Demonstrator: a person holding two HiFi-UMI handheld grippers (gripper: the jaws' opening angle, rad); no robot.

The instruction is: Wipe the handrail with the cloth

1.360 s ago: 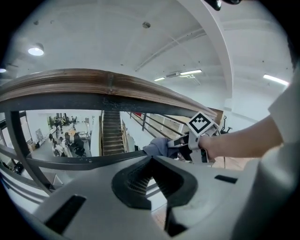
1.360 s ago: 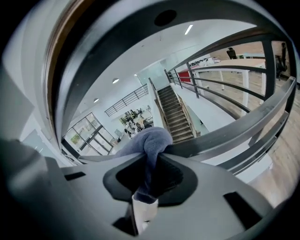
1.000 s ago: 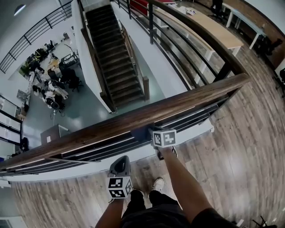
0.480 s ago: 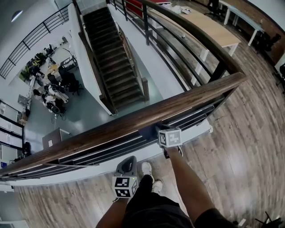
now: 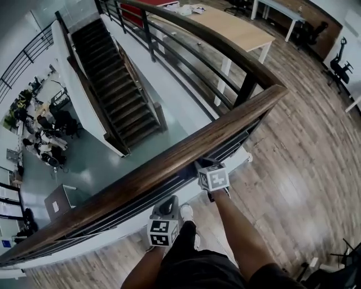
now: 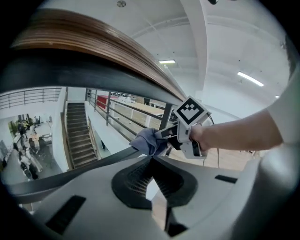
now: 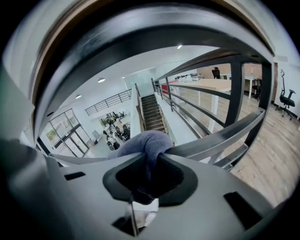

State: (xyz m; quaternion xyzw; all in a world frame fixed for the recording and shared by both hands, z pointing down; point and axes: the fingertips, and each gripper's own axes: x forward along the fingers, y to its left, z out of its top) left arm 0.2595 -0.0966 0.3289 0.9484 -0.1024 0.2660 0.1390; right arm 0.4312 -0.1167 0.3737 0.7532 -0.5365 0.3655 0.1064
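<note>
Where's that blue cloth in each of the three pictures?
Head view: cloth, centre, a dark scrap just under the handrail.
Left gripper view: centre, held by the right gripper.
Right gripper view: lower centre, pinched between the jaws.
Shared landmark: the staircase.

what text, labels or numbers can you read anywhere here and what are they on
No words, numbers or brands can be read in any view.
left cube on the left gripper: black-and-white squares, no letters
right cube on the right gripper: the same
cloth: no label showing
papers on the far table: too small to read
</note>
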